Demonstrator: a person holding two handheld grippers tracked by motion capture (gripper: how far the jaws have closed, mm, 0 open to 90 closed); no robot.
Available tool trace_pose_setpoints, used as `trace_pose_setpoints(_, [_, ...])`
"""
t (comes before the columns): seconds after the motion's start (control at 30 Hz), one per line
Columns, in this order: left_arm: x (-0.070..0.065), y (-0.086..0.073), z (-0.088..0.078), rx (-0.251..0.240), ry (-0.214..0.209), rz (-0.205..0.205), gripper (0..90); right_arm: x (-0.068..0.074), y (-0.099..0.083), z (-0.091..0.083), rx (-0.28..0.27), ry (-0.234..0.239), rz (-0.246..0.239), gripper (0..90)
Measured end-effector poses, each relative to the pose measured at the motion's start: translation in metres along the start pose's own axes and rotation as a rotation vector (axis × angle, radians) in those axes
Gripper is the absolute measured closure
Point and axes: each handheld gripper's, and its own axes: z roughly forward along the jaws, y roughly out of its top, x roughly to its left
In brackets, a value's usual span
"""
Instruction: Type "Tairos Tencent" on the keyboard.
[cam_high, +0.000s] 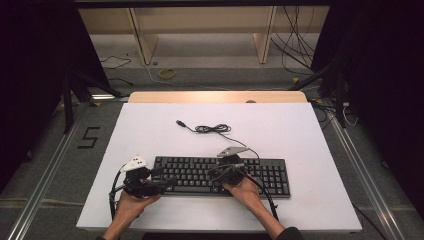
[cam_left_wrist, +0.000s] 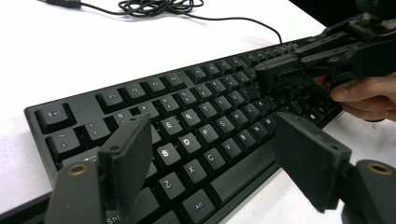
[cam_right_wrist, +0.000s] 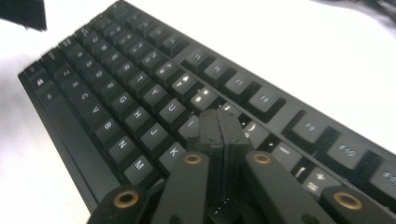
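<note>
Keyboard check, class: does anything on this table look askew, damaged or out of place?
Nothing stands out. The keyboard lies square to the table's front edge with no visibly damaged keys, and its cable trails loosely coiled behind it, plug unconnected on the white surface.

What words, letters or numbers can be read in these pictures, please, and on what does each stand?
"5": dark figure on the grey floor mat left of the table.
"Esc": corner key of the keyboard.
"E", "R", "S", "D", "Z", "X", "C", "Alt": keys in the left gripper view.
"G", "H", "N", "M", "K": keys in the right gripper view.
Function-row legends: too blurred.
</note>
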Motion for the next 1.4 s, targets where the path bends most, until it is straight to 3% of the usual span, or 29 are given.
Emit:
trace_pose_setpoints(0.2, [0.002, 0.001, 0.0, -0.006, 0.009, -0.008, 31.0, -0.003, 0.002, -0.012, -0.058, 0.033, 0.018, 77.9])
trace_pose_setpoints(0.5, [0.004, 0.002, 0.003, 0.003, 0.029, -0.012, 35.0, -0.002, 0.001, -0.027, -0.096, 0.074, 0.012, 55.8])
trace_pose_setpoints(0.83, [0.004, 0.003, 0.009, 0.031, 0.035, 0.013, 48.7, 0.003, -0.002, -0.039, -0.142, 0.101, -0.014, 40.3])
trace_pose_setpoints(1.4, [0.003, 0.004, 0.016, 0.088, 0.059, 0.061, 75.0, 0.001, -0.014, -0.058, -0.176, 0.109, -0.015, 35.3])
